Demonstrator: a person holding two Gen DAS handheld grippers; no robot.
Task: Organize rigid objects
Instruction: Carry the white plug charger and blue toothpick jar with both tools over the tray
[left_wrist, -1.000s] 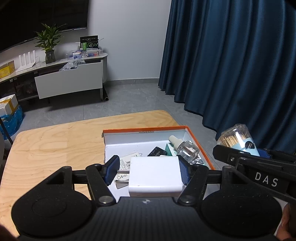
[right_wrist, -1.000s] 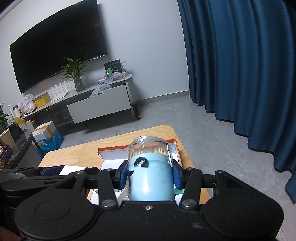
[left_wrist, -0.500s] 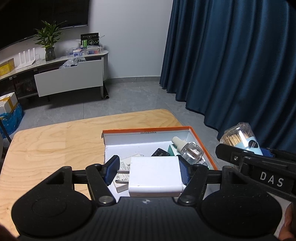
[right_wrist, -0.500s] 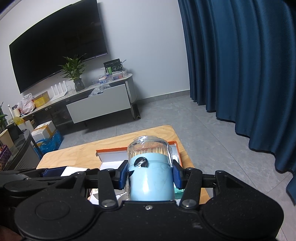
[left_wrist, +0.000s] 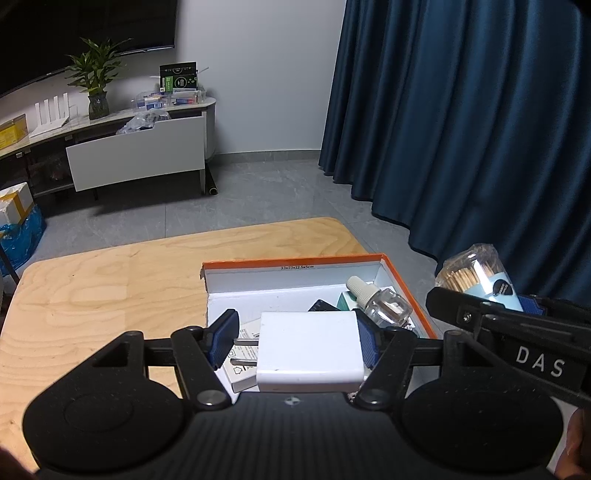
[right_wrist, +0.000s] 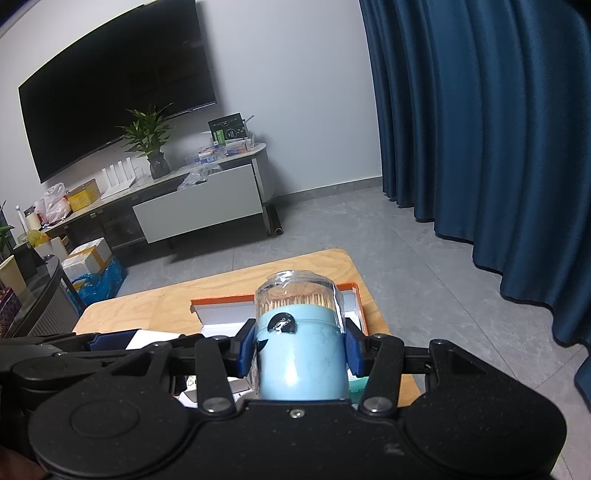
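My left gripper (left_wrist: 297, 339) is shut on a white plug adapter (left_wrist: 310, 350), its prongs pointing left, held above the near end of an orange-rimmed white box (left_wrist: 295, 260). In the box lie a clear bottle with a white cap (left_wrist: 384, 302), a dark card and paper leaflets. My right gripper (right_wrist: 300, 349) is shut on a light blue toothpick jar with a clear top (right_wrist: 301, 354). It hangs over the box's right side and shows in the left wrist view (left_wrist: 476, 277).
The box sits on a light wooden table (left_wrist: 103, 288) near its right edge (right_wrist: 364, 280). Beyond are grey floor, a blue curtain (left_wrist: 461, 110), and a TV cabinet (left_wrist: 136, 155) with a plant and clutter.
Both grippers have risen and drawn back slightly with their objects still held. The box looks a little smaller and farther in both views.
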